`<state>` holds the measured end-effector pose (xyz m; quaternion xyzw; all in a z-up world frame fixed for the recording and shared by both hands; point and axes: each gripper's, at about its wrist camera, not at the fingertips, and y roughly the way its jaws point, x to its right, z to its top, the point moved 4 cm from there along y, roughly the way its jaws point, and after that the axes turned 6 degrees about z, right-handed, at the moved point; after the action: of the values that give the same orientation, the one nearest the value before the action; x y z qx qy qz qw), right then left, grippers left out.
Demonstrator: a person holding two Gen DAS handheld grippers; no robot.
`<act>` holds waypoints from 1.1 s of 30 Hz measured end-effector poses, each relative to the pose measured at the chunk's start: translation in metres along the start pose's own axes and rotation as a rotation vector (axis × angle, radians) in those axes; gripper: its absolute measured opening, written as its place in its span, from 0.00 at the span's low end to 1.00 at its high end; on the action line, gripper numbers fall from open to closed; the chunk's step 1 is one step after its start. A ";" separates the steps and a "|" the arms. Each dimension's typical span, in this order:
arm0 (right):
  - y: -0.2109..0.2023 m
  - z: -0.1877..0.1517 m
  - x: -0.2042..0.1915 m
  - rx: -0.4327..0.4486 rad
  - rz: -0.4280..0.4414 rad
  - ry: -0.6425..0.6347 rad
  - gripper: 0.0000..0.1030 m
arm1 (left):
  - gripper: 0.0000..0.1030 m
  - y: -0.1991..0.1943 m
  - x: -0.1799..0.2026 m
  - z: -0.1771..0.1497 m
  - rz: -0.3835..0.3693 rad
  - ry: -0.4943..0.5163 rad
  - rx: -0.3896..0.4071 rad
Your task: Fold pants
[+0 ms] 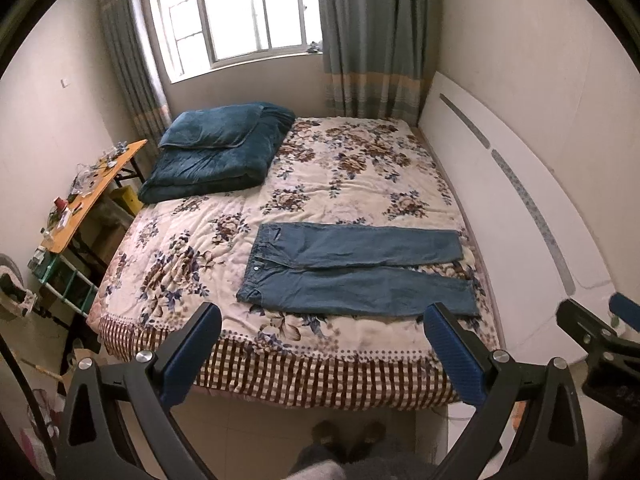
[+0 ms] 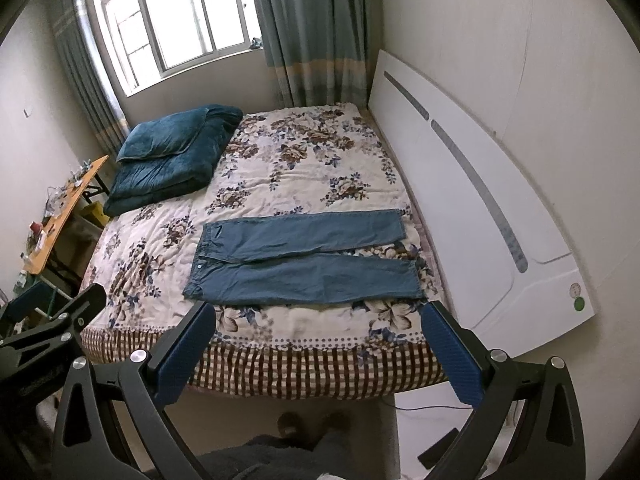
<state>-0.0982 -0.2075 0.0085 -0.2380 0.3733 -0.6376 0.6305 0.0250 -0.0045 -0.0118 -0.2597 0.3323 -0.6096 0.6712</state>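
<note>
— Where are the jeans relative to your grippers?

— They lie flat on the floral bedspread [image 1: 208, 216], in the middle of both frames. In the left wrist view the jeans [image 1: 360, 268] are above and between my left gripper's [image 1: 322, 344] blue pads [image 1: 188, 356], well apart from them; nothing touches the denim. The waistband with its pale button points to the left of the frame, and the two legs run to the right, slightly splayed, toward the white headboard [image 1: 500, 184].

— And the right one?

— My right gripper [image 2: 318, 340] hangs over the near edge of the bed, the jeans [image 2: 304, 256] just above it in the frame; the lower leg's hem sits close above the right-hand finger [image 2: 452, 348], though apart from it.

— Are they holding anything?

— No. Both are spread wide and empty.

— Any writing?

— A round green sticker [image 2: 578, 304] with a pale one above it sits at the lower right of the headboard; I cannot read them. A folded teal quilt [image 1: 216, 152] lies at the upper left.
</note>
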 end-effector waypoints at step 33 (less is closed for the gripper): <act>0.678 0.155 0.011 -0.477 -0.050 -0.122 1.00 | 1.00 0.587 0.043 0.130 0.085 0.211 -0.346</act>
<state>0.4448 -0.1959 -0.4253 -0.4273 0.4685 -0.5315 0.5616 0.5043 0.0168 -0.3763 -0.2915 0.5112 -0.5384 0.6031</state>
